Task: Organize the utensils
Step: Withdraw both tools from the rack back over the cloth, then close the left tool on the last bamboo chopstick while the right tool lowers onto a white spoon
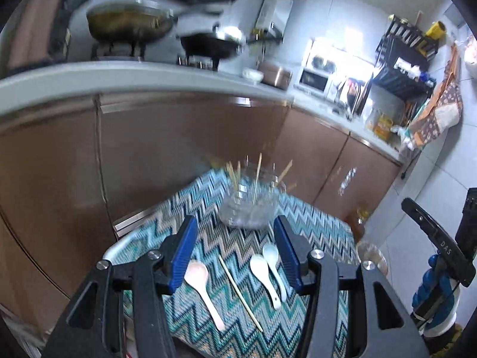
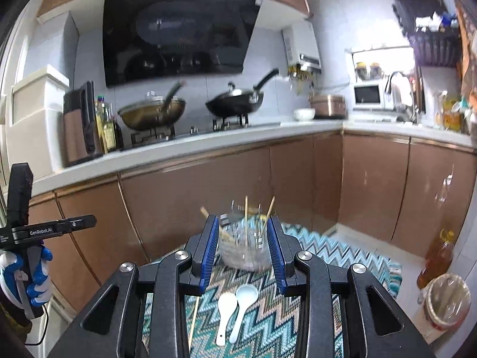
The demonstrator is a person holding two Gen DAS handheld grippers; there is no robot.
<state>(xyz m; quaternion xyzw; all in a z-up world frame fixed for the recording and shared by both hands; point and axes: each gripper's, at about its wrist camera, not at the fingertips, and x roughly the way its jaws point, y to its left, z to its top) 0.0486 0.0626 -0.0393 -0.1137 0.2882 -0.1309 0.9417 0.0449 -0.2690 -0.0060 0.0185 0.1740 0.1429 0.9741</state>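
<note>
The left tongs (image 1: 235, 252) are spread apart and hold nothing. The right tongs (image 2: 243, 252) are also apart and empty. Both hang over the zigzag cloth (image 1: 313, 223). Three spoons lie there: a pinkish spoon (image 1: 201, 286) and two white spoons (image 1: 269, 271), with one loose chopstick (image 1: 240, 294) between them. The glass bowl (image 1: 249, 208) behind them already has sticks in it. Picking up seems about to start; next, the tongs probably need to go down around one spoon and squeeze.

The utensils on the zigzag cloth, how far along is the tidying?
Done: several chopsticks stand in the glass bowl. In hand: nothing; left tool and right tool are open and empty. Left: three spoons and one chopstick on the cloth.
</note>
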